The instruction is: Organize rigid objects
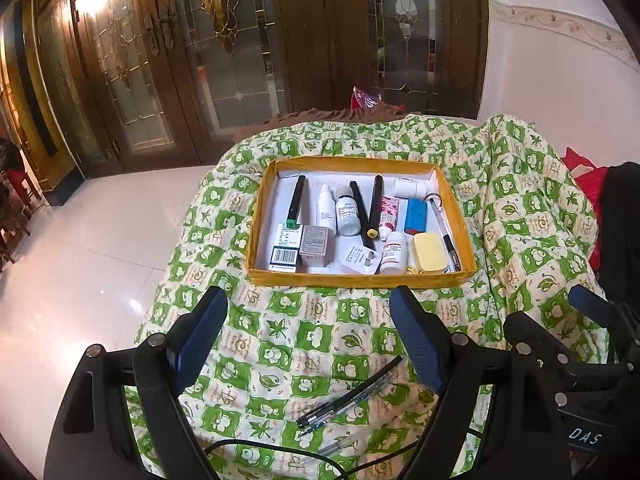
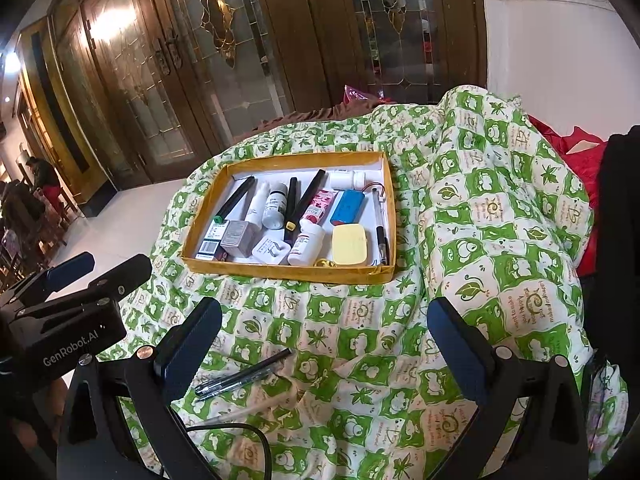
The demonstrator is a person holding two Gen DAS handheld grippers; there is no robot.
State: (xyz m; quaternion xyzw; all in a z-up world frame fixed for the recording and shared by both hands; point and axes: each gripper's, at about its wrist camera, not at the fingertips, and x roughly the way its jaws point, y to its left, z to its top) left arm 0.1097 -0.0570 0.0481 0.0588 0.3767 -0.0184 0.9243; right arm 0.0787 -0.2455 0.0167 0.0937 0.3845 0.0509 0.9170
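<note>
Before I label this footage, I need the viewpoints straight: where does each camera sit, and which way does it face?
Left wrist: on the left gripper, facing forward over the green quilt to the yellow tray; its own open fingers frame the view, right gripper at the right edge.
Right wrist: on the right gripper, facing the same tray from further right; left gripper shows at left.
Shared: tray, quilt, the pens lying loose outside it, wooden doors.

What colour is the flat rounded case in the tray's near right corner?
Pale yellow case; clearest in the right wrist view.
</note>
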